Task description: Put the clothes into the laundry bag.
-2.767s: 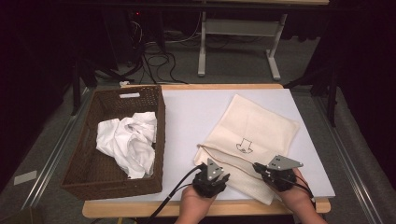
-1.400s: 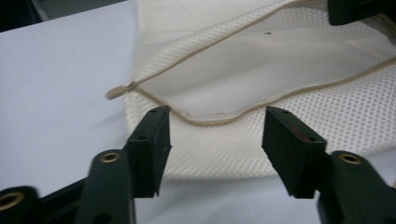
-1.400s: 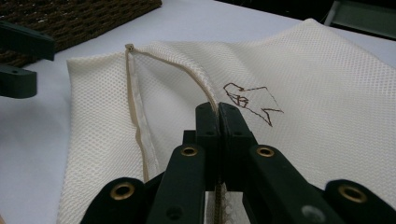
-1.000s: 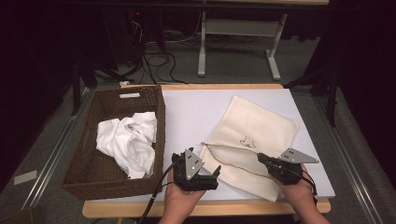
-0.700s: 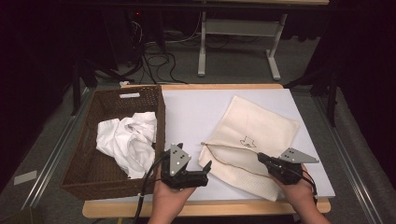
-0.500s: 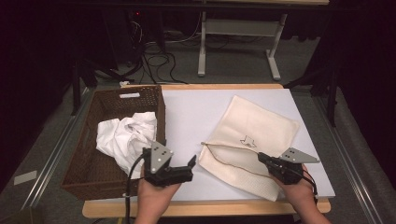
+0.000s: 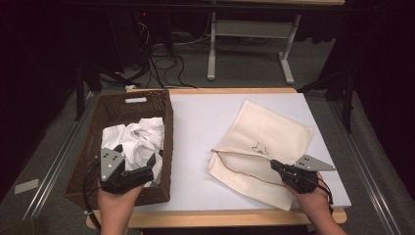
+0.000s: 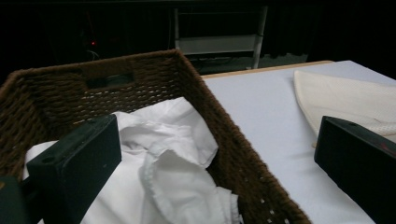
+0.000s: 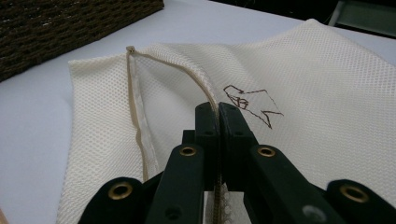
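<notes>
A cream mesh bag point(image 7: 279, 132) with a dark drawn mark lies on the right of the white table point(image 7: 205, 132). My right gripper point(image 7: 277, 166) is shut on its zippered upper edge, lifting that edge so the mouth gapes; in the right gripper view the jaws point(image 9: 217, 116) pinch the zipper band of the bag point(image 9: 317, 70). A crumpled white cloth point(image 7: 142, 134) lies in the brown wicker basket point(image 7: 98, 115) at the left. My left gripper point(image 7: 135, 154) hovers open over the basket's near end, above the cloth point(image 8: 159, 163), with nothing between its jaws point(image 8: 217, 158).
The basket's right wall point(image 8: 210, 107) stands between the cloth and the bare white table surface point(image 8: 266, 102). A corner of the bag point(image 8: 345, 93) lies beyond that wall. A metal stand point(image 7: 249, 29) and cables are on the dark floor behind the table.
My left gripper has moved left from beside the bag's mouth to over the basket and risen slightly. The right gripper has kept still, holding the bag's edge.
</notes>
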### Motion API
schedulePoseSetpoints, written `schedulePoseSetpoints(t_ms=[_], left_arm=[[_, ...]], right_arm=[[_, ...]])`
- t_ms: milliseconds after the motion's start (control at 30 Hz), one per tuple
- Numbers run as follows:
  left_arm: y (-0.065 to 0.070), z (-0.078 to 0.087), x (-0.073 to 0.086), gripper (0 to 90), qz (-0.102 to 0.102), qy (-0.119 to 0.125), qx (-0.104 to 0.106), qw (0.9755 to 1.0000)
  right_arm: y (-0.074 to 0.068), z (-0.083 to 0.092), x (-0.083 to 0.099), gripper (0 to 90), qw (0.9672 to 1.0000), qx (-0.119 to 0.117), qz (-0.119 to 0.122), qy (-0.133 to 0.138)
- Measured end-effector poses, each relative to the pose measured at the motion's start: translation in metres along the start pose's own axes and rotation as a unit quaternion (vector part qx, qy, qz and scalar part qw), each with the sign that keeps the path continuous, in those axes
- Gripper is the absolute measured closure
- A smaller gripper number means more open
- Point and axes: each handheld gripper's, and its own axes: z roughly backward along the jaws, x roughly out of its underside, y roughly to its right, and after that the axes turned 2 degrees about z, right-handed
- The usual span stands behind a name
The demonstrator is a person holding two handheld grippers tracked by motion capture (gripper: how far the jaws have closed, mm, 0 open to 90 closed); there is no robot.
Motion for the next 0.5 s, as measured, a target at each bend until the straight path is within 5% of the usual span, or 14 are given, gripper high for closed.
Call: schedulePoseSetpoints(t_ms=[133, 233, 500], left_arm=[[-0.018, 0.008, 0.001, 1.2, 0.013, 0.005, -0.02, 0.9997], [-0.031, 0.015, 0.003, 3.3, 0.011, 0.009, -0.062, 0.998], [-0.036, 0.018, 0.006, 5.0, 0.027, 0.014, -0.056, 0.9979]], right_arm=[[0.0, 0.0, 0.0, 87.8, 1.0, 0.0, 0.0, 0.001], [0.001, 0.0, 0.0, 87.8, 1.0, -0.001, 0.001, 0.002], [-0.001, -0.001, 0.0, 87.8, 1.0, 0.0, -0.001, -0.001]])
